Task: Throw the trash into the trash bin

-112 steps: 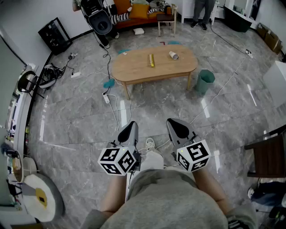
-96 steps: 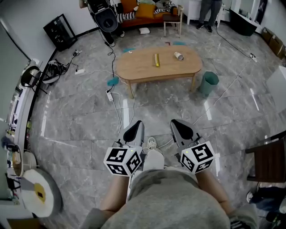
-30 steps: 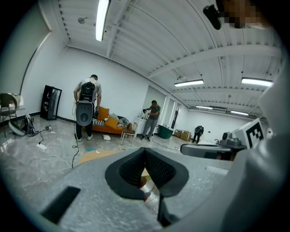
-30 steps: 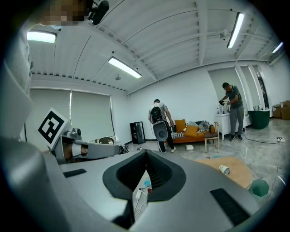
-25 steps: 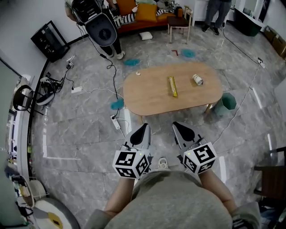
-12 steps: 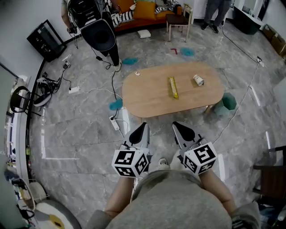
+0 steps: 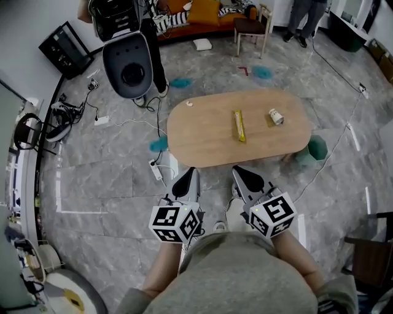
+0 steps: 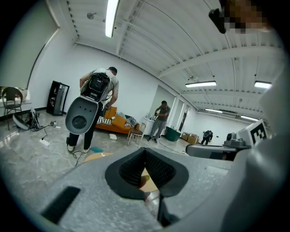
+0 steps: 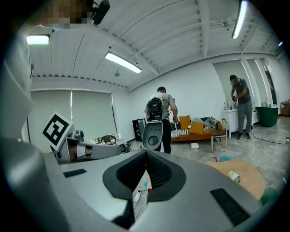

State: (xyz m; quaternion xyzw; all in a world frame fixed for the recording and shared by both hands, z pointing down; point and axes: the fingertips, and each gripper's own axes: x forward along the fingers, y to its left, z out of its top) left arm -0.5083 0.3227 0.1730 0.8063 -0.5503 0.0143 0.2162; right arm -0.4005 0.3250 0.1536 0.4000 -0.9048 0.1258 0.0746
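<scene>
On the oval wooden table (image 7: pixel 202 132) lie a yellow wrapper (image 7: pixel 238 125) and a crumpled white cup (image 7: pixel 276 116). Behind the table's right end a green trash bin (image 7: pixel 317 147) stands on the floor, partly hidden. My left gripper (image 7: pixel 191 172) and right gripper (image 7: pixel 237 172) are held side by side just short of the table's near edge, both shut and empty. In the right gripper view the cup (image 9: pixel 234 176) and the bin (image 9: pixel 268 195) show beyond the shut right gripper (image 9: pixel 146 152). The left gripper (image 8: pixel 146 151) points at the table (image 8: pixel 97 157).
A person carrying a large grey device (image 7: pixel 126 68) stands left of the table's far end. A power strip with cables (image 7: pixel 155 171) lies on the floor by the table's near left. An orange sofa (image 7: pixel 184 12) and a chair (image 7: pixel 249 27) stand at the back.
I have come closer to the table, and both shut grippers now reach almost to its near edge. The person with the grey device has moved nearer to the table.
</scene>
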